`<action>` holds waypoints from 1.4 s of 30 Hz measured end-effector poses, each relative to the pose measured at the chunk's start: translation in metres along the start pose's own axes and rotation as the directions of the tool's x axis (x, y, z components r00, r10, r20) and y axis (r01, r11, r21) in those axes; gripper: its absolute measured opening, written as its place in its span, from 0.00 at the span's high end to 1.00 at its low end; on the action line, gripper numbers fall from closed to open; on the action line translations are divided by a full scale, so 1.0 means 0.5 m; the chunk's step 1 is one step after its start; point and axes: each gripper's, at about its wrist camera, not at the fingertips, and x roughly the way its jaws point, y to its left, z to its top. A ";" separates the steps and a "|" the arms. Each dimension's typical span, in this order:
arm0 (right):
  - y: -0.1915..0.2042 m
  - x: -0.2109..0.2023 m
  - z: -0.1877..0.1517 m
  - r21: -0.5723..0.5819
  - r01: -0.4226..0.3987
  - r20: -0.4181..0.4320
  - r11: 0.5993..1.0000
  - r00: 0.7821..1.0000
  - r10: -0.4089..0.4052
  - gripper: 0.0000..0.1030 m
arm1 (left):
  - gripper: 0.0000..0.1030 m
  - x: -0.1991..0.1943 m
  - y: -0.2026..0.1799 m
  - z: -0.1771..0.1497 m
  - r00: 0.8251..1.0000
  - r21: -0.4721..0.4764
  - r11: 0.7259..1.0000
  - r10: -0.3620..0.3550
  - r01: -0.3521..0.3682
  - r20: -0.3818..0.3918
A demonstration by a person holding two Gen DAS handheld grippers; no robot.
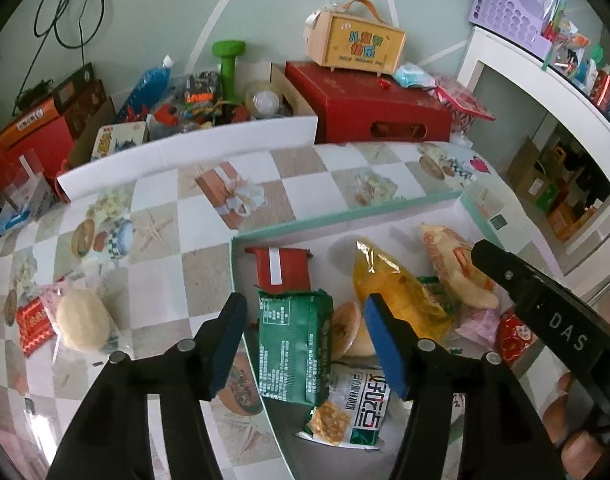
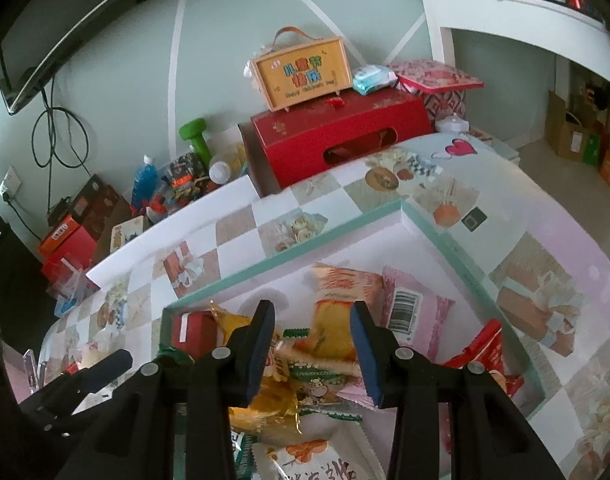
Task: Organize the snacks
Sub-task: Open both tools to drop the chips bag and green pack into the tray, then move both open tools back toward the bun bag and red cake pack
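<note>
on the checkered tablecloth [image 1: 153,280] a snack-filled tray [image 1: 345,222] sits before a green wall [image 1: 225,8].

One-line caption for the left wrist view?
Left gripper open above a green snack pack lying in the teal-rimmed box.

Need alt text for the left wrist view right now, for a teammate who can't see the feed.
The left gripper hangs open over a shallow tray of snacks, its blue pads either side of a green packet without pressing it. A red packet and a yellow packet also lie inside; a round pastry sits outside on the checked tablecloth.
</note>
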 end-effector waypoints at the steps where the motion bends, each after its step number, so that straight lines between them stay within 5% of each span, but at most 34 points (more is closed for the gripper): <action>1: 0.002 -0.006 0.002 -0.004 0.002 0.004 1.000 1.000 -0.002 0.59 | 0.39 -0.006 0.001 0.002 1.000 -0.001 1.000 0.010 -0.010 0.003; 11: 0.005 0.018 -0.003 -0.028 0.049 -0.058 0.998 0.997 -0.050 0.48 | 0.31 0.005 0.043 0.001 0.997 -0.083 0.994 0.065 -0.068 -0.038; 23: -0.008 0.030 -0.005 -0.029 0.132 -0.079 0.991 0.988 -0.134 0.13 | 0.10 0.018 0.068 -0.003 0.988 -0.095 0.984 0.147 -0.150 -0.042; 29: -0.005 0.031 -0.006 -0.044 0.144 -0.078 0.989 0.986 -0.147 0.12 | 0.05 0.019 0.078 -0.002 0.987 -0.110 0.981 0.154 -0.157 -0.038; 32: -0.007 0.032 -0.006 -0.041 0.149 -0.078 0.988 0.985 -0.152 0.00 | 0.05 0.020 0.080 -0.003 0.985 -0.109 0.979 0.167 -0.170 -0.035; 42: -0.009 0.031 -0.006 -0.043 0.156 -0.076 0.987 0.984 -0.159 0.00 | 0.05 0.015 0.081 -0.002 0.984 -0.114 0.978 0.177 -0.177 -0.014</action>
